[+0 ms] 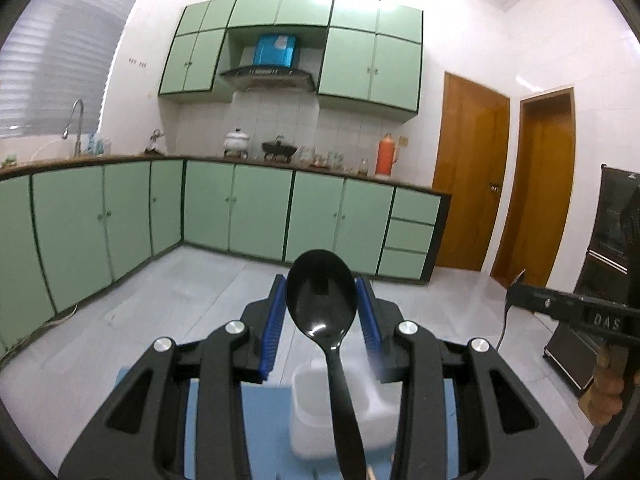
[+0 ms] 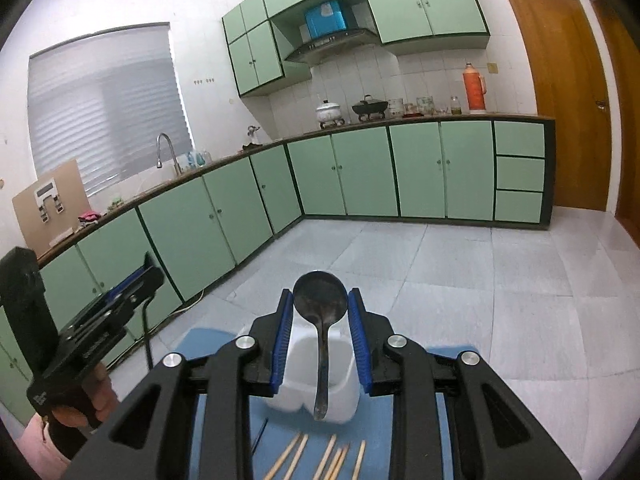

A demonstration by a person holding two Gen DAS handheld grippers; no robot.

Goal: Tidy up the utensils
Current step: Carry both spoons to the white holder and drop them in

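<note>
Left wrist: faces green kitchen cabinets (image 1: 260,208) | right wrist: likewise, from farther right | shared: white plastic holder (image 1: 340,412) close below

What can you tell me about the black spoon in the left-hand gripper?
The black spoon looks like glossy plastic, with a broad oval bowl and a slim handle. It stands bowl up, its hollow facing the camera, gripped by the bowl's edges between the blue pads of the left gripper. Its handle hangs over a white container.

A blue mat (image 2: 408,424) covers the work surface. On it stands a white plastic container (image 2: 340,396), open at the top. Just in front of the container lie several wooden chopsticks (image 2: 332,460), loosely side by side, their ends fanning slightly apart.
</note>
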